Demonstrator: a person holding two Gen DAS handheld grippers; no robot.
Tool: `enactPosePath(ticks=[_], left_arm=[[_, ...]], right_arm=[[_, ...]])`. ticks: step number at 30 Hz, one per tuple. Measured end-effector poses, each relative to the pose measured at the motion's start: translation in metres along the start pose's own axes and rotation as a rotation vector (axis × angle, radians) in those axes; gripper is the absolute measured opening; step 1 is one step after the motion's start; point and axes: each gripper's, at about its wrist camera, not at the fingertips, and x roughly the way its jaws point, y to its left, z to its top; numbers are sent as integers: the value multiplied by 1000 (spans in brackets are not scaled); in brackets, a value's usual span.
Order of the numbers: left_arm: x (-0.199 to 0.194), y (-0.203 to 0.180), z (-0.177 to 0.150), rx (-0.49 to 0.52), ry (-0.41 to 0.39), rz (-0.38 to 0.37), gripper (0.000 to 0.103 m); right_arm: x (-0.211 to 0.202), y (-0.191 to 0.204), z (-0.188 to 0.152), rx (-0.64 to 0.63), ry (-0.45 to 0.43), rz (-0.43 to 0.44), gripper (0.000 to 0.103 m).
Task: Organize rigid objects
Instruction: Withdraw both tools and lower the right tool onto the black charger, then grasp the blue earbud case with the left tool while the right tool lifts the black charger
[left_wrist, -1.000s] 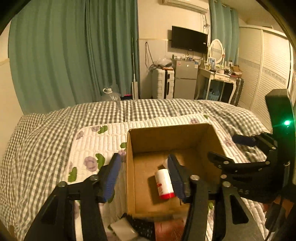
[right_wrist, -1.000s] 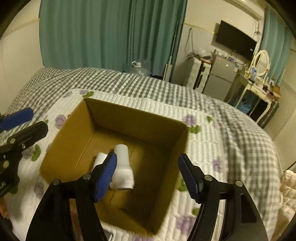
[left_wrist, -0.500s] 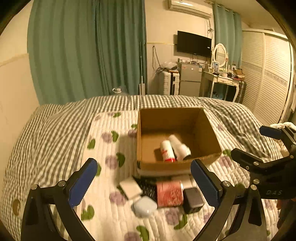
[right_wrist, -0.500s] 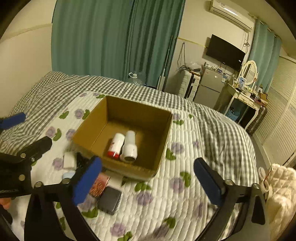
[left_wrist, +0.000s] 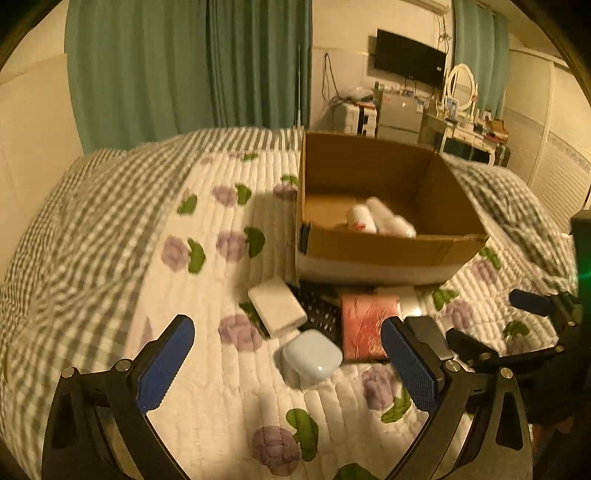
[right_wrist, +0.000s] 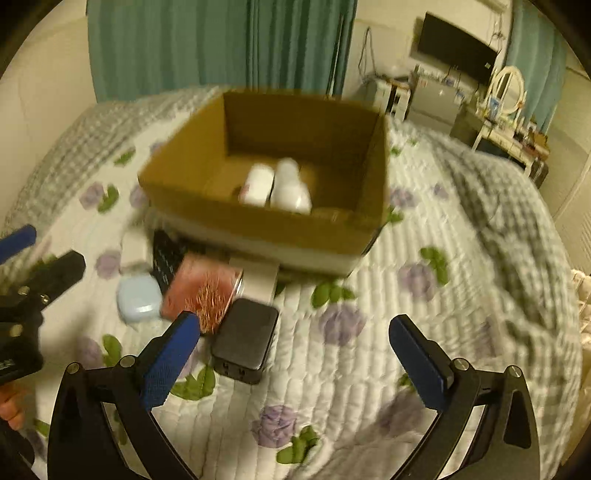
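Both grippers, left gripper (left_wrist: 288, 365) and right gripper (right_wrist: 295, 358), are released and empty above the floral quilt (left_wrist: 207, 369). Cardboard box (left_wrist: 384, 251) at 12 o'clock; green curtains (left_wrist: 184, 66) beyond.

Warm dim light; teal curtains (left_wrist: 184, 66) along back wall, wall-mounted TV (left_wrist: 410, 58), oval mirror (left_wrist: 460, 86) on white dresser (left_wrist: 469, 136), checked bedspread (left_wrist: 92, 199) on bed.

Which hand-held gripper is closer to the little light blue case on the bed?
Left. The left hand-held gripper hovers open with the light blue case right between its fingers. The right hand-held gripper is off to the side, nearer the black box.
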Motion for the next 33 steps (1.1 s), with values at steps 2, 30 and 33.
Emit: enactPosePath(ticks=[2,30,33], left_arm=[[7,-1,-4,-2,16,-9,103],[70,-23,-33,79,203,66,87],[71,-20,-32,71,210,52,84]], right_arm=[[18,6,-5,-10,36,18,102],[25,-18,-10,63,-3,114,45],[21,-17,-8,69,-13,136,45]])
